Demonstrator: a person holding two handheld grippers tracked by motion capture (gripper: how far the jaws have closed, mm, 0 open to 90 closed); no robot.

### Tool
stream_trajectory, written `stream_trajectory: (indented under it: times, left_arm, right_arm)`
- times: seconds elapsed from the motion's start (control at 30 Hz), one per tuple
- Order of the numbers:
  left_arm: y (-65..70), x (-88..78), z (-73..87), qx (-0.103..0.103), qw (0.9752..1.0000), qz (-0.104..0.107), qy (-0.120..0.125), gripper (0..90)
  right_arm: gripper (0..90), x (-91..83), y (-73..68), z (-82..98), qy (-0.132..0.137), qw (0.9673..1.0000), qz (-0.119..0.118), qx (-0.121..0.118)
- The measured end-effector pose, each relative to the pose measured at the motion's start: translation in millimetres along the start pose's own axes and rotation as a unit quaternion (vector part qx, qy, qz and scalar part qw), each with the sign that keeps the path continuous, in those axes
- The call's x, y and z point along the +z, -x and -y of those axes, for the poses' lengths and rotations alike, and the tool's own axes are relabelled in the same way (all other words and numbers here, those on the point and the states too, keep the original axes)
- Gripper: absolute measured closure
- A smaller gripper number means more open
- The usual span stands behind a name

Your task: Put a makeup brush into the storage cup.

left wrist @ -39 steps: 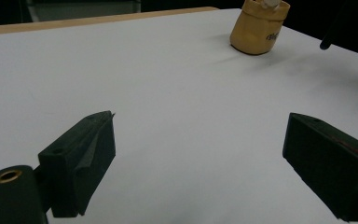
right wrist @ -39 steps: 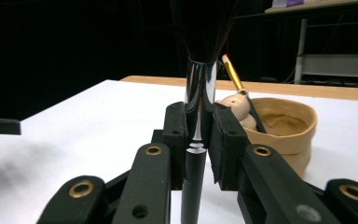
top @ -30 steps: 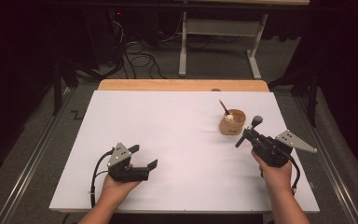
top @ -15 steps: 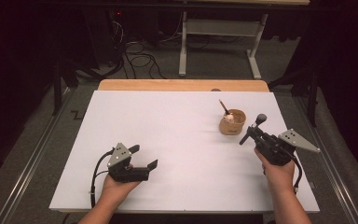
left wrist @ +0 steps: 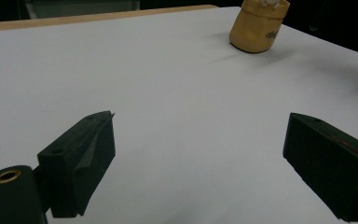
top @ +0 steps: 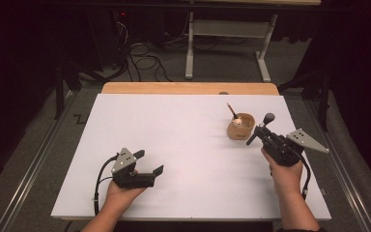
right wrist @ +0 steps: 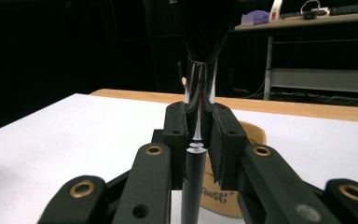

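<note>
My right gripper (top: 260, 131) is shut on a makeup brush (top: 268, 118) with a black handle, chrome ferrule and dark bristles. In the right gripper view the jaws (right wrist: 198, 135) clamp the brush (right wrist: 199, 84) just below the ferrule, bristles pointing up. A tan cup (top: 240, 129) stands just left of that gripper, with a thin stick and a pale item inside; the cup (right wrist: 257, 135) shows behind the jaws. My left gripper (top: 149, 162) rests on the white table near the front left, open and with nothing between its fingers. From the left gripper (left wrist: 200, 126), the cup (left wrist: 257, 29) is far ahead.
The white tabletop (top: 174, 130) has a wooden strip (top: 188, 88) along its far edge. Beyond it are a dark floor, cables and a table frame (top: 224, 34). Wide bare surface lies between the two grippers.
The right gripper has shifted slightly right and away with the brush, whose head now sits a bit higher beside the cup. The left gripper has not moved.
</note>
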State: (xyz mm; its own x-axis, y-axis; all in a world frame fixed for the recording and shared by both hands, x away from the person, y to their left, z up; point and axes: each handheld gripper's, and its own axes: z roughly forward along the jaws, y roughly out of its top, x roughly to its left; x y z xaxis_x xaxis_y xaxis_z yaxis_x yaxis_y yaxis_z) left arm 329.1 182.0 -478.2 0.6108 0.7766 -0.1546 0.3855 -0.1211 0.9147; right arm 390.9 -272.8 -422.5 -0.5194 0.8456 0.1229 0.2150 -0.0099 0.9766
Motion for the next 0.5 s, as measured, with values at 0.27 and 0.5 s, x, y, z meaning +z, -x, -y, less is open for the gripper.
stream_trajectory:
  times: [0.27,0.5]
  left_arm:
    - [-0.3,0.3,0.0,-0.002,1.0000,0.000,0.000,7.3]
    - [-0.4,1.0,0.1,-0.002,1.0000,0.000,-0.001,6.3]
  right_arm:
    - [79.4,5.4,-0.2,-4.3,0.005,1.0000,0.002,-0.004]
    - [79.5,8.7,2.3,-8.5,0.009,0.9999,0.007,-0.005]
